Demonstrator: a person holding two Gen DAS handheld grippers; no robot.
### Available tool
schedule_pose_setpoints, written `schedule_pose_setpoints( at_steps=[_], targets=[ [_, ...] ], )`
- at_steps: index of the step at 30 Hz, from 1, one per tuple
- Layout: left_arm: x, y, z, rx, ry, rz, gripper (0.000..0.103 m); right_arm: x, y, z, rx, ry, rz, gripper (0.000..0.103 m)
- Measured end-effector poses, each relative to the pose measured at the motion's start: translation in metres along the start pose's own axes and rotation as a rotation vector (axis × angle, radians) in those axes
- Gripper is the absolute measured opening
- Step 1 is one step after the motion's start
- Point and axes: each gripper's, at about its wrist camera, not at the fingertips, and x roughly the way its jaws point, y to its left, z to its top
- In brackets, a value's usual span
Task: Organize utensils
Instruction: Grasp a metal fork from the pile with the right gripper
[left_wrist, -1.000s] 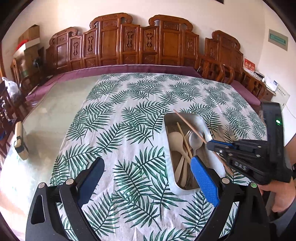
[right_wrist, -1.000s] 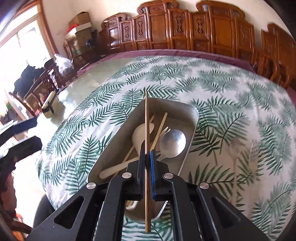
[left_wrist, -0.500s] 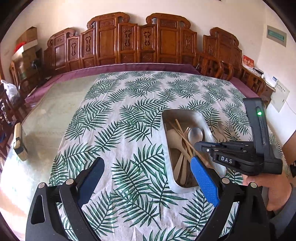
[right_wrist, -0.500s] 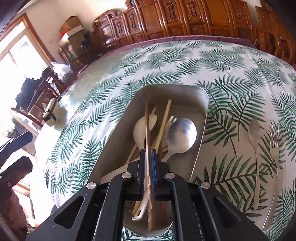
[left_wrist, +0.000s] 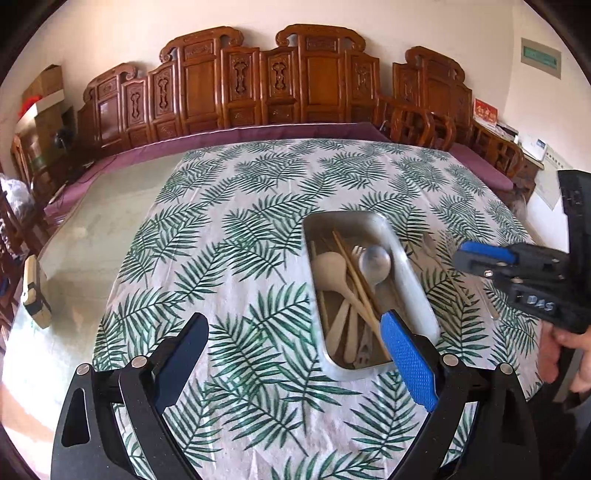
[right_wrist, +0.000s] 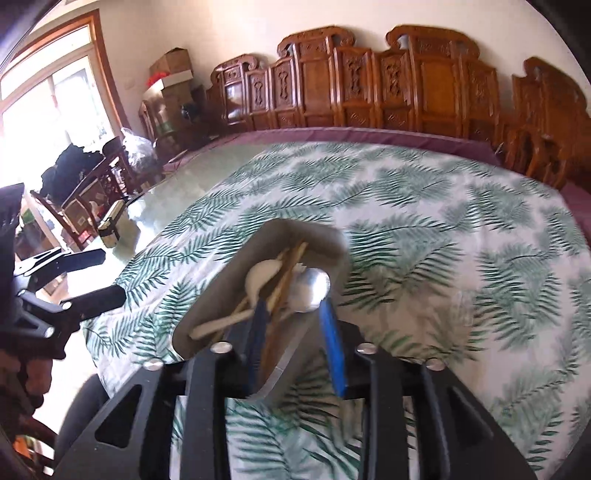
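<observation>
At the far left of the left wrist view a small tan-and-black block (left_wrist: 35, 295) sits on the bare glass part of the bench (left_wrist: 92, 236), well apart from everything else. Next comes the white cloth printed with green palm leaves (left_wrist: 236, 258), spread over most of the bench. The left gripper (left_wrist: 291, 354) hangs above this cloth with its jaws spread wide and nothing between them.

Right of centre lies the grey oblong metal tray (left_wrist: 413, 273). Inside it are a cream plastic spoon (left_wrist: 330, 264), a shiny steel spoon (left_wrist: 375, 260) beside it, and brown wooden chopsticks (left_wrist: 356, 277) crossing diagonally over the other pieces — all loose in the tray.

On the cloth just right of the tray, pale utensils (left_wrist: 430, 245) lie partly hidden.

Farthest right, the right gripper (right_wrist: 295, 325) is held by a hand (left_wrist: 565, 350); its jaws are opening and grip nothing, the tray's contents showing behind the gap.
</observation>
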Motion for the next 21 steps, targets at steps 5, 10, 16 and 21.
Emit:
schedule_pose_setpoints(
  at_steps=[5,10,16,21],
  targets=[
    [-0.001,-0.017,0.004,0.012,0.002,-0.015,0.091,-0.022,-0.038,-0.007,-0.013,-0.015,-0.101,0.073],
    [0.003,-0.042,0.011,0.033,0.004,-0.032,0.091,-0.022,-0.090,-0.020,0.033,-0.001,-0.169,0.078],
    [0.017,-0.077,0.018,0.067,0.026,-0.069,0.090,0.001,-0.138,-0.042,0.075,0.052,-0.194,0.078],
    [0.036,-0.105,0.027,0.090,0.038,-0.105,0.090,0.031,-0.147,-0.047,0.038,0.103,-0.185,0.077]
  ],
)
